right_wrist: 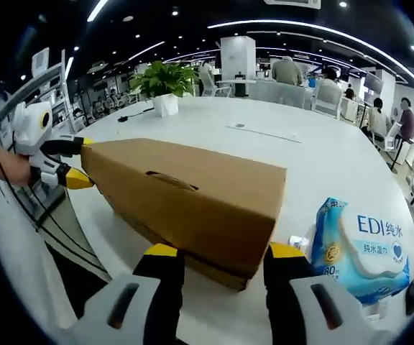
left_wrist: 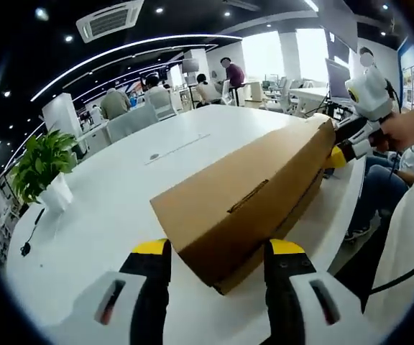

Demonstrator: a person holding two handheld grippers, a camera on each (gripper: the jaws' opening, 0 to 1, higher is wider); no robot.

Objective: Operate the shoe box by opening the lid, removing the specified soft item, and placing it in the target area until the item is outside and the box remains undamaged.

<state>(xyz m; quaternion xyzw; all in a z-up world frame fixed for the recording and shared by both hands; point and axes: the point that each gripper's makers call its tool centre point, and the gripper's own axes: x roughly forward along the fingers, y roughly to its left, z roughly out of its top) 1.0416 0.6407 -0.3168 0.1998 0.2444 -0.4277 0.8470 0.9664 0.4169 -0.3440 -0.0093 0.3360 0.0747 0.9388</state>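
- We see a brown shoe box lying on a big white desk, close to the desk's edge.
- The box lid is on, and it has a small slot in its side.
- In the left gripper view, our left tool is at one end of the box. Its two yellow-tipped jaws are wide apart, one on each side of the box corner. We cannot tell if they touch it.
- In that same view, the right tool is at the far end of the box, with a hand behind it.
- In the right gripper view, our right tool has its jaws wide apart too, at a corner of the box.
- There, the left tool is at the other end, one yellow jaw above the box end and one below.
- A blue and white pack of tissues lies on the desk just beside the box.
- A green plant in a white pot stands far back on the desk.
- People sit at other desks far behind.
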